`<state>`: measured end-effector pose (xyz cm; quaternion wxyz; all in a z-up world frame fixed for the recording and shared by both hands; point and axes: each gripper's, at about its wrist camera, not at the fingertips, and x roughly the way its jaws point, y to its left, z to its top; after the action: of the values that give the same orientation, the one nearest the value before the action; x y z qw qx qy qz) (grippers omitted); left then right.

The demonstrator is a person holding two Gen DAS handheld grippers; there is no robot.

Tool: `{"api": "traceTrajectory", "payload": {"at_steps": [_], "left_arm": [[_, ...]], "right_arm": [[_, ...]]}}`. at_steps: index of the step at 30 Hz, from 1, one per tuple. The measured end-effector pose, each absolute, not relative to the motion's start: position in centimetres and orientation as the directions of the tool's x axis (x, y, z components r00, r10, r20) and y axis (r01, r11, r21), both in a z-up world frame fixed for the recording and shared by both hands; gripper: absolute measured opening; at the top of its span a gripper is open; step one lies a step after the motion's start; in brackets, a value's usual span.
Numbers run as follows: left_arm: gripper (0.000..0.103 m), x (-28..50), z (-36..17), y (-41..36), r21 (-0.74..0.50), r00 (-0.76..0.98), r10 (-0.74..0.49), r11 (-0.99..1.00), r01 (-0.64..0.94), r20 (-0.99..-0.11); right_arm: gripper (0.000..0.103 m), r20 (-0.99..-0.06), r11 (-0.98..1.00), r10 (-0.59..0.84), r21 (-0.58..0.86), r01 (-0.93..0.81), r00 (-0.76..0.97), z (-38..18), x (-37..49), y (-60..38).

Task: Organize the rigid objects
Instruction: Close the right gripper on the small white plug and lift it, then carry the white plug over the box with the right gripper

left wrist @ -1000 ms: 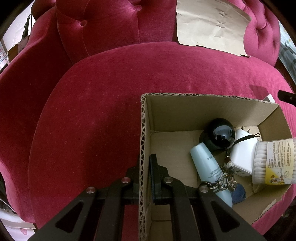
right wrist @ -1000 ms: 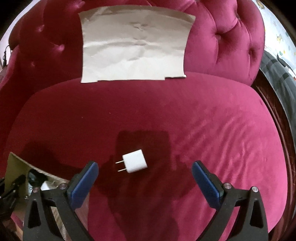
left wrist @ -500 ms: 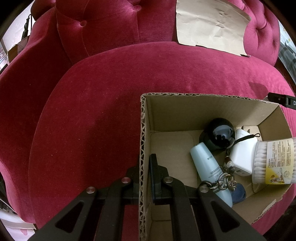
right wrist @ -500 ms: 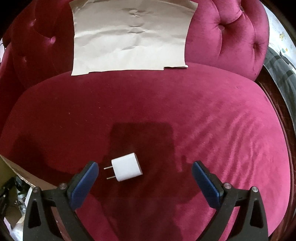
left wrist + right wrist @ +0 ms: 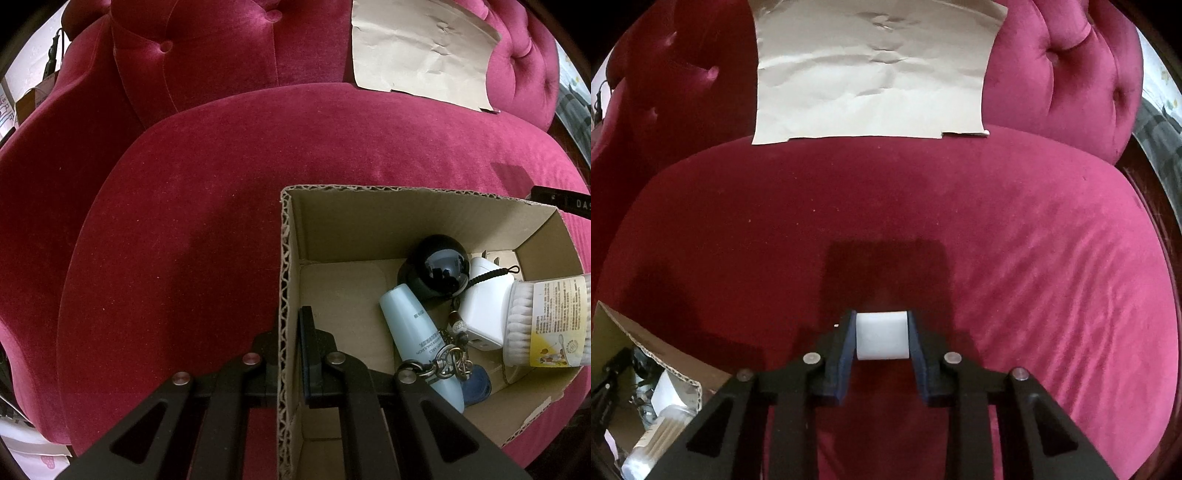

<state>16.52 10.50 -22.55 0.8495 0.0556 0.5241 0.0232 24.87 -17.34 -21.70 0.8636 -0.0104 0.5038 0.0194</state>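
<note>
My left gripper (image 5: 293, 354) is shut on the left wall of an open cardboard box (image 5: 285, 280) that sits on the red velvet seat. The box holds a black ball (image 5: 439, 267), a pale blue bottle (image 5: 413, 332), a white adapter (image 5: 484, 314), a keyring (image 5: 443, 360) and a tub of cotton swabs (image 5: 546, 321). My right gripper (image 5: 881, 338) is shut on a white plug charger (image 5: 881, 336) low over the seat. The box corner shows at that view's lower left (image 5: 646, 339).
A sheet of brown paper (image 5: 871, 70) leans on the tufted backrest; it also shows in the left wrist view (image 5: 421, 48). The red seat cushion (image 5: 1034, 240) spreads around. The right gripper's black body (image 5: 561, 199) shows past the box's far right corner.
My right gripper moved down onto the white charger and closed its fingers on it. The left gripper and the box have stayed still.
</note>
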Motion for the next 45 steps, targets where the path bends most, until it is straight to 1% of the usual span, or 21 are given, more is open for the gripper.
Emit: {"api": "traceTrajectory", "payload": {"at_steps": [11, 21, 30, 45], "left_arm": [[0.006, 16.6, -22.5, 10.5, 0.118, 0.450, 0.097, 0.993, 0.018, -0.888], [0.006, 16.5, -22.6, 10.5, 0.120, 0.449, 0.102, 0.993, 0.012, -0.888], [0.006, 16.6, -22.5, 10.4, 0.122, 0.449, 0.105, 0.992, 0.010, -0.887], [0.006, 16.6, -22.5, 10.4, 0.122, 0.449, 0.104, 0.993, 0.011, -0.888]], "right_arm": [[0.029, -0.870, 0.999, 0.036, 0.013, -0.050, 0.492, -20.8, 24.4, -17.7], [0.029, -0.851, 0.997, 0.058, 0.021, -0.077, 0.523, -18.2, 22.9, -16.9], [0.029, -0.830, 0.990, 0.084, 0.009, -0.138, 0.552, -15.5, 21.4, -15.0], [0.029, -0.809, 0.958, 0.187, 0.023, -0.287, 0.558, -13.0, 18.9, -10.0]]}}
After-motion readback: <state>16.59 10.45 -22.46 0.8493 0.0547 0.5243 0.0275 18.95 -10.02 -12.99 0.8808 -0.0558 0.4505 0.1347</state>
